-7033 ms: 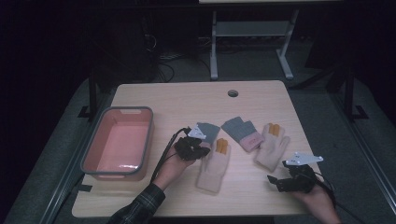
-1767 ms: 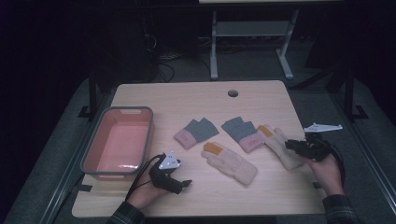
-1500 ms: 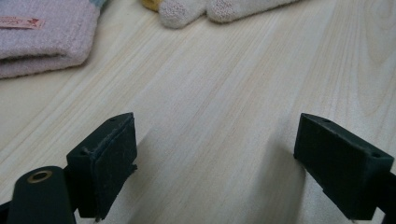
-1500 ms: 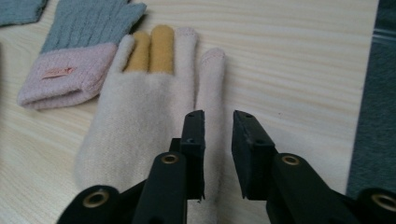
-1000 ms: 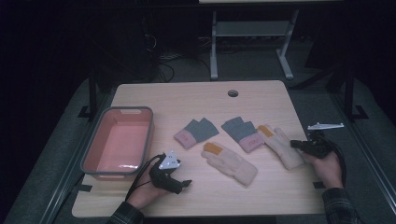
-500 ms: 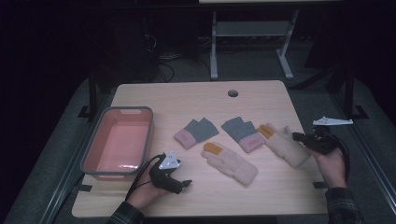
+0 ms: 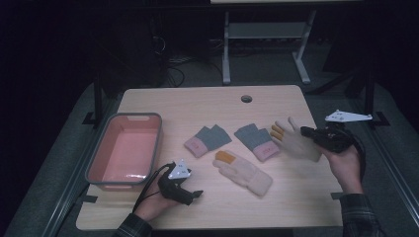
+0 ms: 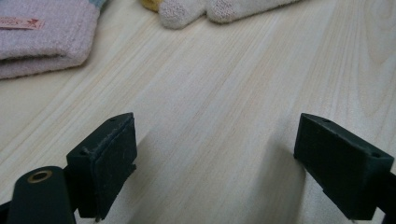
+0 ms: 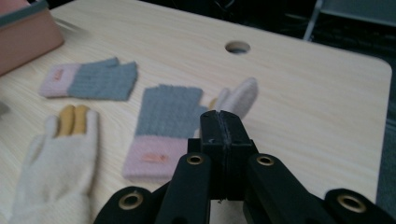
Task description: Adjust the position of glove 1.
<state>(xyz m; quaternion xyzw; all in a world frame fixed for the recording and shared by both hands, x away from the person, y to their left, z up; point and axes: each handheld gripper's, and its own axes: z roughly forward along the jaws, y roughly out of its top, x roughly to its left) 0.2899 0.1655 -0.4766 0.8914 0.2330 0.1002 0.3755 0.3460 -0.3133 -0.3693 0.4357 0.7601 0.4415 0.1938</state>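
Note:
Two cream gloves with orange fingertips lie among two grey gloves with pink cuffs. One cream glove (image 7: pixel 242 172) lies flat at the table's middle front. My right gripper (image 7: pixel 306 132) is shut on the wrist end of the other cream glove (image 7: pixel 294 142), whose fingers point left. In the right gripper view the jaws (image 9: pixel 219 116) are pressed together, with the glove's thumb (image 9: pixel 239 99) showing beyond them. My left gripper (image 7: pixel 190 193) rests open on the table near the front left. Its jaws (image 8: pixel 215 163) stand wide apart over bare wood.
The grey-and-pink gloves (image 7: pixel 207 140) (image 7: pixel 257 142) lie side by side at mid-table. A pink bin (image 7: pixel 99 155) with a grey rim stands at the left. A round cable hole (image 7: pixel 246 98) sits near the far edge. Dark floor and a rack lie beyond.
My right gripper moved left onto the right cream glove and shut on it; the glove shifted slightly up and back. My left gripper withdrew from the middle glove and has since stayed still.

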